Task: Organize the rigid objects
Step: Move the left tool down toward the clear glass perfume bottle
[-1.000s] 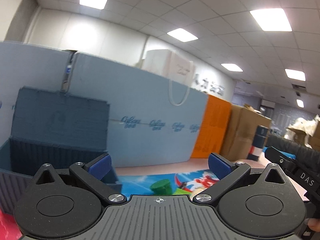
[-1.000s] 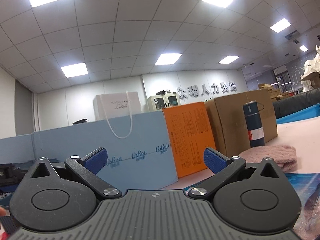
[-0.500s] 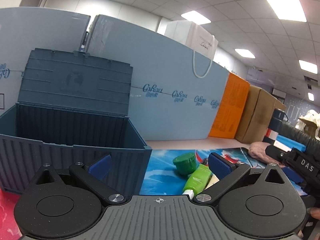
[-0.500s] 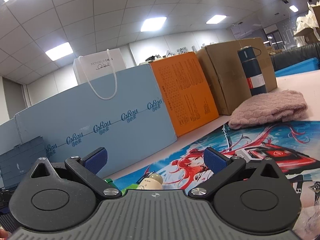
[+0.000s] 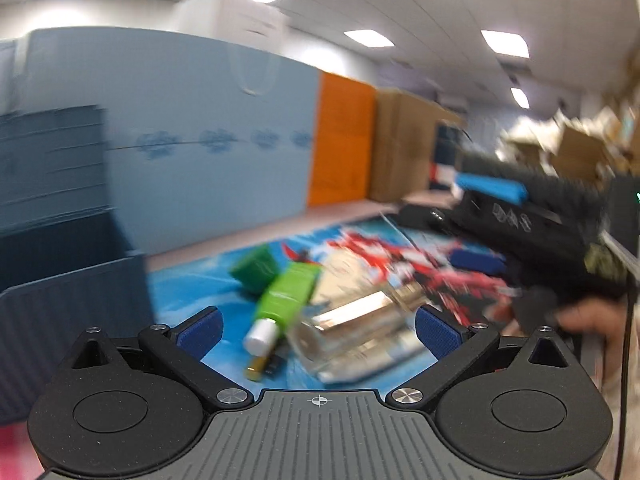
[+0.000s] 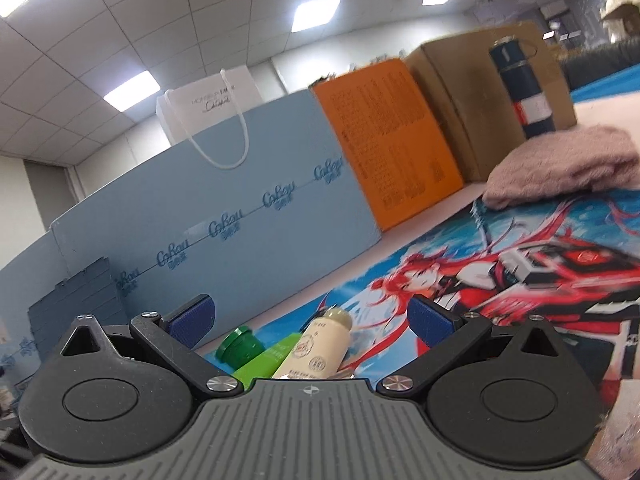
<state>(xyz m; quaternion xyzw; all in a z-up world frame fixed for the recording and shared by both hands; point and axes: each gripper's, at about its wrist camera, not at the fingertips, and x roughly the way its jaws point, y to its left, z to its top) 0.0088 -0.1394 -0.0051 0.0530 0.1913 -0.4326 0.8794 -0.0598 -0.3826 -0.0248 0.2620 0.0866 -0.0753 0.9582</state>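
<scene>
A pile of small objects lies on the printed mat. A dark green cap, a light green tube with a white cap and a clear glass bottle lie just ahead of my open, empty left gripper. The dark blue crate stands at the left, lid raised. In the right wrist view my right gripper is open and empty, with a cream bottle, the green tube and the green cap between its fingers. The left wrist view is motion-blurred.
A light blue foam board, an orange box and a cardboard box wall the back. A pink knitted cloth and a dark blue flask are at the right. The right gripper body crosses the left wrist view.
Both grippers have tilted down from the ceiling toward the table. The left one has swung right, off the crate and onto the pile. The right gripper has come closer to the bottles.
</scene>
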